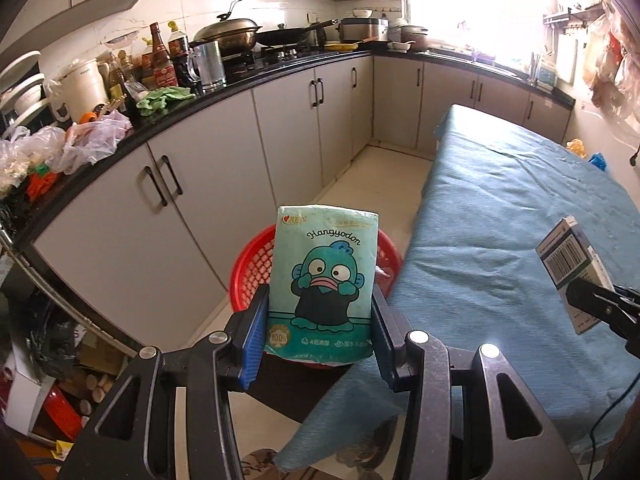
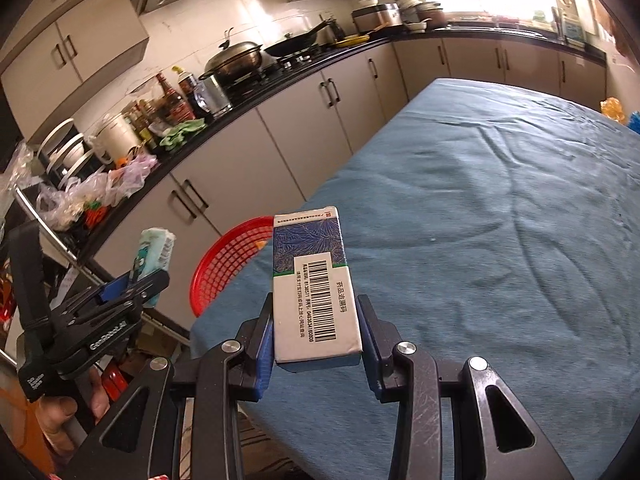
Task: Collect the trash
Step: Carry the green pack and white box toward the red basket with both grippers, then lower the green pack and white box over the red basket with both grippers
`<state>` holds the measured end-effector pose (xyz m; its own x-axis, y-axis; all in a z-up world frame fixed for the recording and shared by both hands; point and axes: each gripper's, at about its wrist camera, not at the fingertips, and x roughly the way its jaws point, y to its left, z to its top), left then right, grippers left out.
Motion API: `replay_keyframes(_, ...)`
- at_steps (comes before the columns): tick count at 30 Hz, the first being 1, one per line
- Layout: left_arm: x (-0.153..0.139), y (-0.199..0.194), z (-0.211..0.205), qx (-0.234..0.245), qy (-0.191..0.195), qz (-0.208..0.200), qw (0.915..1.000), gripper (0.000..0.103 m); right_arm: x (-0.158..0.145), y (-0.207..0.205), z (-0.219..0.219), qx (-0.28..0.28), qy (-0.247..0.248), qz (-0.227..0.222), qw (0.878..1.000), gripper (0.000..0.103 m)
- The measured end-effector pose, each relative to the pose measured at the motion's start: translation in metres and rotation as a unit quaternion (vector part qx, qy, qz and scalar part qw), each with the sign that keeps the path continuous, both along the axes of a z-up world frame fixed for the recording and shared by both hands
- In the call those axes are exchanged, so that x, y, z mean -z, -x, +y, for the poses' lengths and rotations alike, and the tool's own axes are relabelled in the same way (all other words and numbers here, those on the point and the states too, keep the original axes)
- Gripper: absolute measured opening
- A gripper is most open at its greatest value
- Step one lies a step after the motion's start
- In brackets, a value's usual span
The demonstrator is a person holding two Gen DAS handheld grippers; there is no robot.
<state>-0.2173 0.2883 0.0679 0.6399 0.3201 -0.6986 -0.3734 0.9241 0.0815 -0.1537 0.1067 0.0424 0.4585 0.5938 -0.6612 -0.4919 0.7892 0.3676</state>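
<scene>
teal pack: tissue pack (image 1: 320, 280) with a cartoon fish face and the word "hangyodon", held upright, clamped at its lower sides between the blue pads (image 1: 253, 340) of the left gripper (image 1: 320, 316).
left gripper: closed onto the tissue pack; seen from the right wrist view it sits off the table's near corner, level with the basket.
red basket: mesh basket (image 1: 252, 272) directly behind and below the tissue pack, standing on the floor beside the table's edge; something pale lies inside, too hidden to name.
medicine box: white and blue carton (image 2: 316, 292) with a barcode label, gripped low on both long sides by the right gripper (image 2: 318, 332), upper end free.
right gripper: clamped on the medicine box, held over the near end of the table.
table: covered in a blue cloth (image 2: 480, 208), creased, one corner hanging down.
counter: black worktop (image 1: 208, 96) along the left wall, crowded with bottles, plastic bags, a lidded wok (image 1: 230, 34) and a pan.
cabinets: pale grey doors with dark handles under the counter.
</scene>
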Motion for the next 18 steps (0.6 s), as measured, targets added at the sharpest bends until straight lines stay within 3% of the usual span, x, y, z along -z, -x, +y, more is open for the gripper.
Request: replay_keyframes(18,0.007,-0.002,0.005,0.004,-0.005,0.008,0.9999,0.045,0.005,0.012,0.017,-0.022,0.006,-0.004,1.000,0.040)
